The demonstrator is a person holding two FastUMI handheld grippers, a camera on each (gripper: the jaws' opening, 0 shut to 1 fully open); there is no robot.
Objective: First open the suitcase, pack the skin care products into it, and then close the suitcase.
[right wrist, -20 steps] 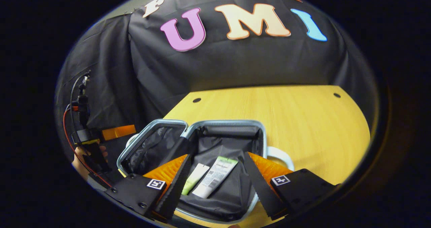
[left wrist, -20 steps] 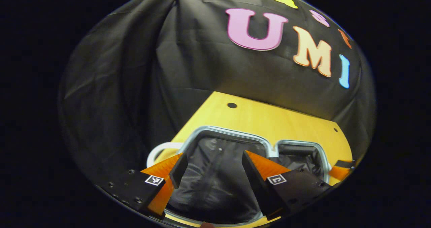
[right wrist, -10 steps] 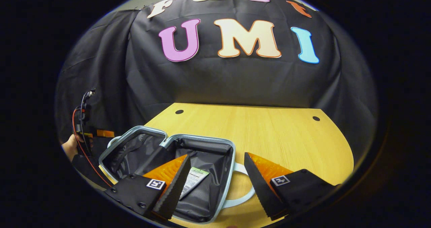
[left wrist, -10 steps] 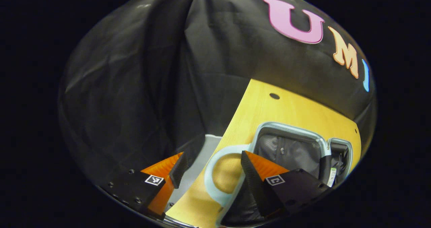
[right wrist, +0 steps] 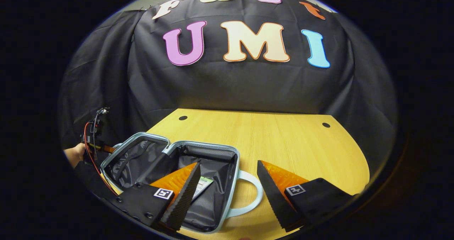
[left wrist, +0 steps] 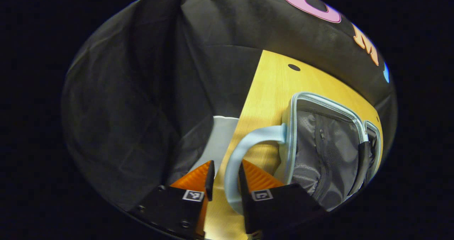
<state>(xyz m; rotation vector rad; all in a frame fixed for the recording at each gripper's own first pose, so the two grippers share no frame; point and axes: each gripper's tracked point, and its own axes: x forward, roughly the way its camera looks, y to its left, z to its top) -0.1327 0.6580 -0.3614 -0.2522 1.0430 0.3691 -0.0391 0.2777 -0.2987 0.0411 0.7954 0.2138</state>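
At the table's (right wrist: 283,140) left edge my left gripper (left wrist: 225,176) had nearly pinched the open suitcase's (right wrist: 198,148) handle (left wrist: 234,162), right gripper (right wrist: 228,183) apart; lifting that half over slowly seemed wise.

The yellow wooden surface (right wrist: 283,140) has small round holes (right wrist: 183,118) near its back edge. The open suitcase (right wrist: 212,151) lies flat on its left side, near the front.
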